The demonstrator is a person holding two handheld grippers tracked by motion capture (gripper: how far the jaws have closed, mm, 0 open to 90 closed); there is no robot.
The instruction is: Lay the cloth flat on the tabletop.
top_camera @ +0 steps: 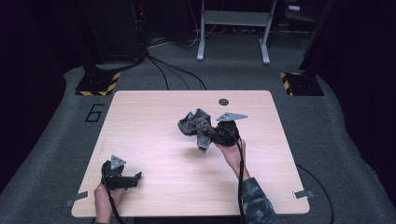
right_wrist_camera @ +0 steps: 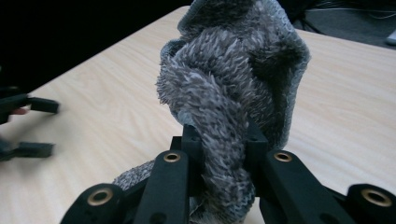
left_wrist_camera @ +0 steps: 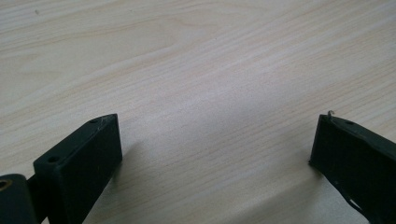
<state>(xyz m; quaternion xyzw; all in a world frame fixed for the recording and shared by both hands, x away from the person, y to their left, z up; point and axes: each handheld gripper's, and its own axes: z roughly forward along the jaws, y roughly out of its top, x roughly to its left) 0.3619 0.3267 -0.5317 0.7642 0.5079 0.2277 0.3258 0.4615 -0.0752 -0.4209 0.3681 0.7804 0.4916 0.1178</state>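
High view: right gripper sits just right of centre of frame, w/ its grey three-cornered plate on top. Its jaws are pinched onto a crumpled grey fuzzy cloth, which bunches up to the left of the gripper, mid-frame, w/ one end hanging down toward the wooden table. The right hand comes up from bottom centre-right, camo sleeve at the bottom edge, black cable along the forearm.

Right gripper view: cloth rises through centre & upper part of frame, a thick twisted fold squeezed between the two black jaws at bottom centre; pads press it from both sides. Another bit of cloth pokes out at lower left under the jaws. Table runs behind it; the other gripper is blurred at the far left edge.

Left gripper is at lower left of the high view, low over the table near its front edge, held by the left hand. Left gripper view: jaws spread wide, one at lower left, one at lower right, bare wood grain between them, nothing held
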